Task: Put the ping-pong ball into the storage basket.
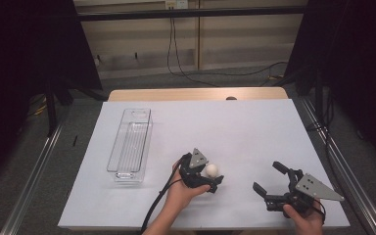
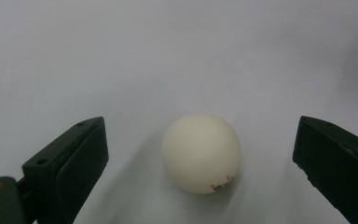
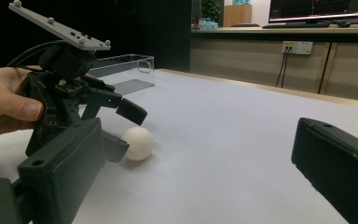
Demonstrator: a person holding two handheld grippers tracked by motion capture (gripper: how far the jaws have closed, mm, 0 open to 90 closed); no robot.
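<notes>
A white ball point(image 1: 212, 170) rests on the white table sheet point(image 1: 235, 127), near the front and middle. My left gripper point(image 1: 216, 175) is open, one jaw on each side of the ball, with clear gaps on both sides. The left gripper view has the ball point(image 2: 200, 153) centred between the two black jaws, a small print mark low on it. My right gripper point(image 1: 268, 177) is open and holds nothing, to the right of the ball near the front edge. In the right gripper view, the ball point(image 3: 137, 143) lies beyond my left-hand jaw, with the left gripper point(image 3: 123, 129) around it.
A clear plastic bin point(image 1: 127, 176) stands lengthwise on the left side of the sheet, with nothing in it; its far wall point(image 3: 126, 70) appears behind the left gripper. The sheet's front edge lies just below both hands. Black frames and cables surround the table.
</notes>
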